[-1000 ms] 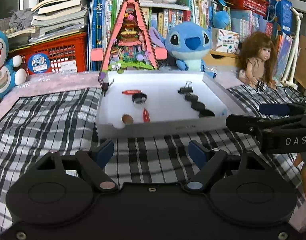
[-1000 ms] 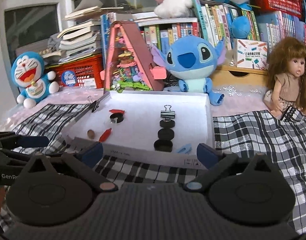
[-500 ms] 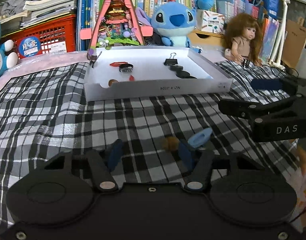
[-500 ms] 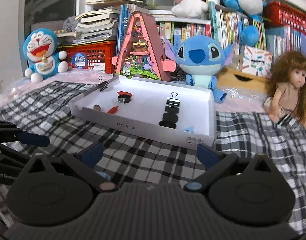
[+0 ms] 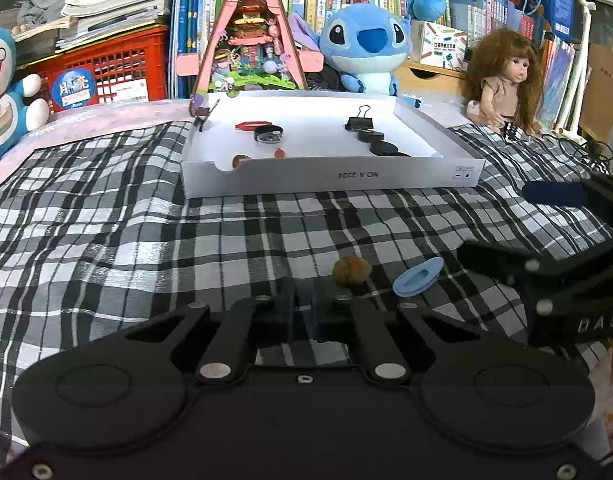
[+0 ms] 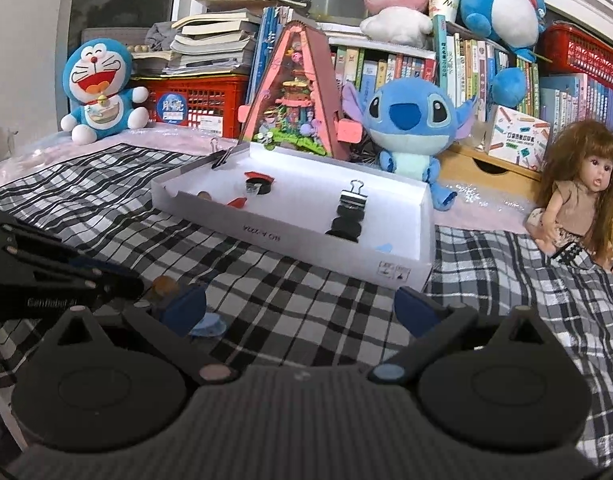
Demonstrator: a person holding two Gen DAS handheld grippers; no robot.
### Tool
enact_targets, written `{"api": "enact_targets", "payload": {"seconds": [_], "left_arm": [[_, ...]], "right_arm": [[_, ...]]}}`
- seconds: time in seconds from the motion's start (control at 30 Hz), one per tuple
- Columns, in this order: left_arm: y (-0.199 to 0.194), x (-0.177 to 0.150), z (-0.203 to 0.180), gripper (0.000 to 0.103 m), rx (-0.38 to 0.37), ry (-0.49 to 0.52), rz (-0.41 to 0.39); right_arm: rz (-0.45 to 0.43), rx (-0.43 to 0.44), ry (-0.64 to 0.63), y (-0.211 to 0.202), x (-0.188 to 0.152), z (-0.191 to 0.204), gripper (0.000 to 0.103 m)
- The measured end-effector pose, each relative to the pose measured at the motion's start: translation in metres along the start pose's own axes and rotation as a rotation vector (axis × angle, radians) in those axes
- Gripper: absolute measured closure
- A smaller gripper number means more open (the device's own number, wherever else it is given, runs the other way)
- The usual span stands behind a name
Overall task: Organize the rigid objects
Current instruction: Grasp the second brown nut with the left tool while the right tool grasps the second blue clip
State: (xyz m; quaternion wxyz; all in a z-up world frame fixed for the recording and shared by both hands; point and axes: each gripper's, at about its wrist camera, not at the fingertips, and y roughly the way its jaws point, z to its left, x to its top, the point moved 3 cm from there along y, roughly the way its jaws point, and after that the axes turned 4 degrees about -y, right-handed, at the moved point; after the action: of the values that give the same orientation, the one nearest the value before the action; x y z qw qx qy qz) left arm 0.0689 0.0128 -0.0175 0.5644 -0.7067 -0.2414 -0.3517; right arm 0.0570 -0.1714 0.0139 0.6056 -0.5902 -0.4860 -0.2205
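My left fingers (image 5: 302, 308) have just narrowed to nearly shut on nothing; right fingers (image 6: 302, 308) stay wide. The brown nut (image 5: 351, 271) and blue clip (image 5: 417, 277) lie on the plaid blanket (image 5: 146, 240), outside the white tray (image 5: 330, 178), still unsorted

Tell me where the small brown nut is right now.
In the left wrist view the brown nut lies on the plaid cloth, just ahead-right of the left gripper, beside the blue oval piece.

Black-and-white plaid cloth (image 5: 146, 240), white box (image 5: 330, 178), brown nut (image 5: 351, 271), light-blue clip (image 5: 416, 277), black binder clip (image 5: 359, 122)
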Motion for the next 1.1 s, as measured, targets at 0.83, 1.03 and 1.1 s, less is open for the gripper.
{"api": "enact_targets", "payload": {"seconds": [0.83,1.03,1.1], "left_arm": [[-0.011,-0.002,0.004,0.092,-0.023,-0.027,-0.043],[-0.011,-0.001,0.001,0.091,-0.036,-0.035,-0.052],[-0.010,0.000,-0.002,0.087,-0.045,-0.033,-0.056]], "right_arm": [[0.044,0.111,0.018,0.012,-0.012,0.046,0.042],[0.033,0.085,0.048,0.013,-0.012,0.044,0.071],[0.026,0.074,0.060,0.011,-0.011,0.040,0.071]]}}
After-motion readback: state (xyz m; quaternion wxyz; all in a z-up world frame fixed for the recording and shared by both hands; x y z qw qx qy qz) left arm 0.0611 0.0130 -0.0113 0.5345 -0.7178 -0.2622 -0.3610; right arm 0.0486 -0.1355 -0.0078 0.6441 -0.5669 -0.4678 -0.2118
